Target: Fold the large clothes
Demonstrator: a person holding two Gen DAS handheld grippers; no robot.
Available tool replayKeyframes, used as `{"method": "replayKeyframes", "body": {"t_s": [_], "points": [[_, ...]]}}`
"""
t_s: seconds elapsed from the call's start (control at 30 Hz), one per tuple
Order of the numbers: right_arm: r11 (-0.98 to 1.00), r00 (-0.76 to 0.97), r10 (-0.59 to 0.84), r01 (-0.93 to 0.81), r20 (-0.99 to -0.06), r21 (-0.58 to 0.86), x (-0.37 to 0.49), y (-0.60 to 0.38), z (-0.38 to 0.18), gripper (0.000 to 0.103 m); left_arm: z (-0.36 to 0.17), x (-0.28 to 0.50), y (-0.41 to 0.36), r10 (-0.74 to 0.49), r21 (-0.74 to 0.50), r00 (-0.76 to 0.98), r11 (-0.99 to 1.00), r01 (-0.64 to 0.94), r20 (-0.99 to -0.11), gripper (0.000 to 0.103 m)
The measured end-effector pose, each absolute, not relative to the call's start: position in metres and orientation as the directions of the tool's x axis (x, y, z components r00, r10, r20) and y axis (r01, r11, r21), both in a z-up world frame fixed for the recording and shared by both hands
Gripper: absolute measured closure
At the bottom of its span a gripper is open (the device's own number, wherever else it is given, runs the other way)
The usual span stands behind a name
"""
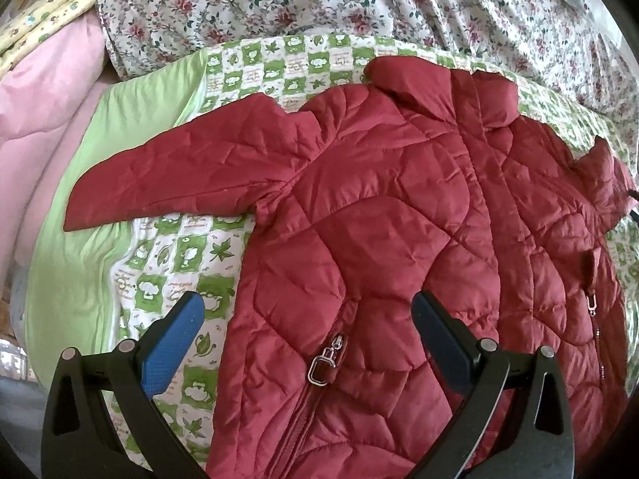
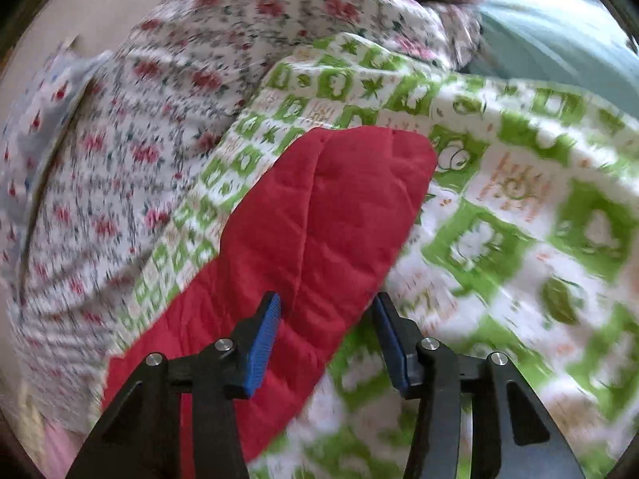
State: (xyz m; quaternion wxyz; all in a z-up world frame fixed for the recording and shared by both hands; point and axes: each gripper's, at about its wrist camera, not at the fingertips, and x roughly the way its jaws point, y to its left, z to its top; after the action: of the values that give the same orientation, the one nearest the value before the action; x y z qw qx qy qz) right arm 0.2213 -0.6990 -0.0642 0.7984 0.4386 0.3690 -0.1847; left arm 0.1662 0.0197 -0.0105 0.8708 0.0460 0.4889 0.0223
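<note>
I see the red jacket [image 1: 399, 207] lying flat, front up, across the centre and right of the left view on the green checked quilt [image 1: 179, 263], one sleeve [image 1: 171, 171] reaching to the left edge. My left gripper [image 1: 307, 319] is spread wide above the hem by a zip pull [image 1: 323, 363]. My right gripper [image 2: 327, 311] is spread too, straddling the other sleeve [image 2: 319, 215] mid-frame; that view is blurred.
</note>
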Motion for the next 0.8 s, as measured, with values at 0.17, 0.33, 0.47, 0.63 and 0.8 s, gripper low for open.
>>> {"method": "replayKeyframes", "body": {"t_s": [0.17,0.33,0.47,0.63,0.8], "points": [[0.560,0.701,0.013,0.586,-0.713,0.586,0.228,-0.697,-0.060,0.090,-0.018,0.171,0.016,0.061,0.082,0.509,0.996,0.019,-0.859,0.000],[0.622,0.774,0.019,0.486,-0.632,0.614,0.222,-0.675,-0.026,0.096,-0.019,0.172,0.012,0.040,0.068,0.516,0.997,0.037,-0.856,0.000],[0.679,0.817,0.079,0.375,-0.571,0.631,0.217,-0.640,0.005,0.096,-0.020,0.173,0.012,0.001,0.033,0.509,0.998,0.054,-0.860,0.000],[0.791,0.850,0.201,0.151,-0.486,0.593,0.213,-0.568,0.041,0.097,-0.020,0.173,0.016,-0.025,0.005,0.501,0.998,0.059,-0.865,0.000],[0.804,0.809,0.350,-0.001,-0.472,0.595,0.213,-0.486,0.050,0.097,-0.018,0.172,0.021,-0.071,-0.044,0.495,0.997,0.065,-0.866,0.000]]}}
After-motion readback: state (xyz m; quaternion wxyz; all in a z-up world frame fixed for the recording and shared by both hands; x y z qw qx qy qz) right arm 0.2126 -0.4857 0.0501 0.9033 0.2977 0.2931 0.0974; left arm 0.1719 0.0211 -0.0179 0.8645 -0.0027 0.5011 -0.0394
